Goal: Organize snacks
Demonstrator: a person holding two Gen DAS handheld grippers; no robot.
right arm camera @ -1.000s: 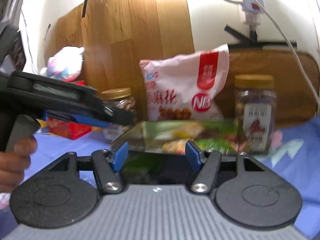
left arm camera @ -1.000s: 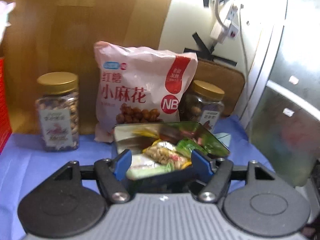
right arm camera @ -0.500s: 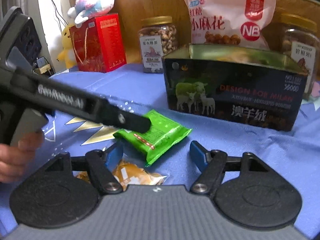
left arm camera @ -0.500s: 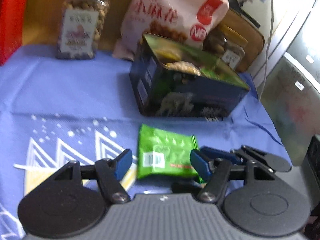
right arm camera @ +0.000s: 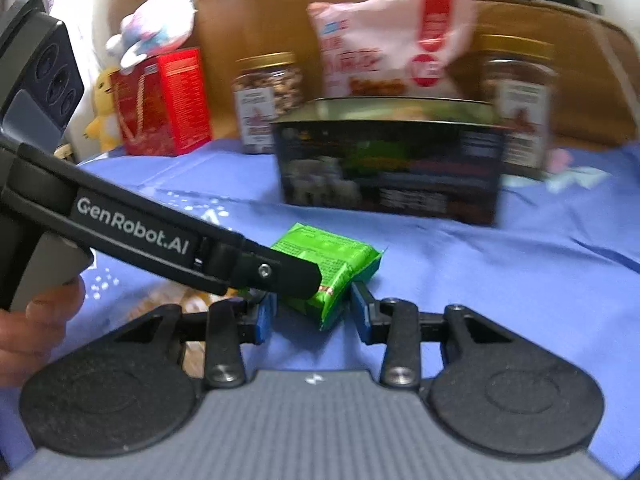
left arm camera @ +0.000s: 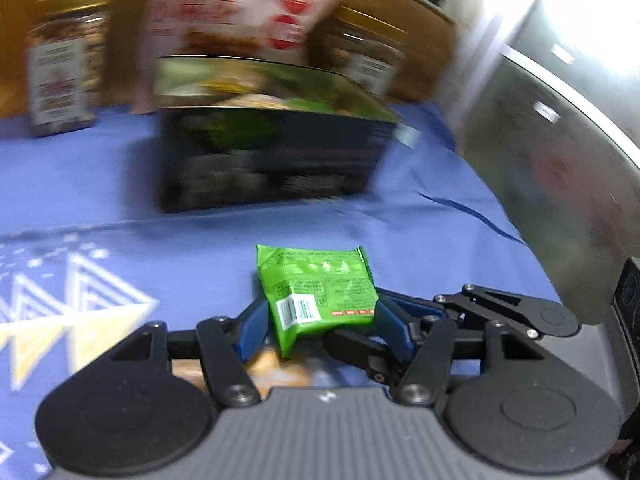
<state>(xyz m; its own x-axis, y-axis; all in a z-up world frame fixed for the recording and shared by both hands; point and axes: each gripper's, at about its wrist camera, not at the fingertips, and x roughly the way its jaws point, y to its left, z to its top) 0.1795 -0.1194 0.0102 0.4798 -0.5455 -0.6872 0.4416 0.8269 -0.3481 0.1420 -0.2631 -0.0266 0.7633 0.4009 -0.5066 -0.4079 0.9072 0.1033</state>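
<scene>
A green snack packet [left arm camera: 316, 296] is pinched between the blue pads of my left gripper [left arm camera: 318, 320], crumpled and lifted off the blue cloth. It also shows in the right wrist view [right arm camera: 332, 276], held by the left gripper's black finger [right arm camera: 280, 272]. My right gripper [right arm camera: 312, 316] is open just below and in front of the packet, holding nothing. The dark open tin [left arm camera: 264, 152] with several snack packets inside stands behind; it also shows in the right wrist view [right arm camera: 392, 168]. An orange packet [left arm camera: 280, 372] lies under my left gripper.
Behind the tin stand a pink snack bag [right arm camera: 392, 48], two gold-lidded nut jars [right arm camera: 268, 100] [right arm camera: 520, 100], a red box [right arm camera: 164, 100] with a plush toy [right arm camera: 156, 36] on it. A metal appliance [left arm camera: 560, 160] rises on the right.
My left gripper came down from the tin, closed on the green packet and is lifting it. My right gripper dropped close beside it. Both views are blurred by motion.
</scene>
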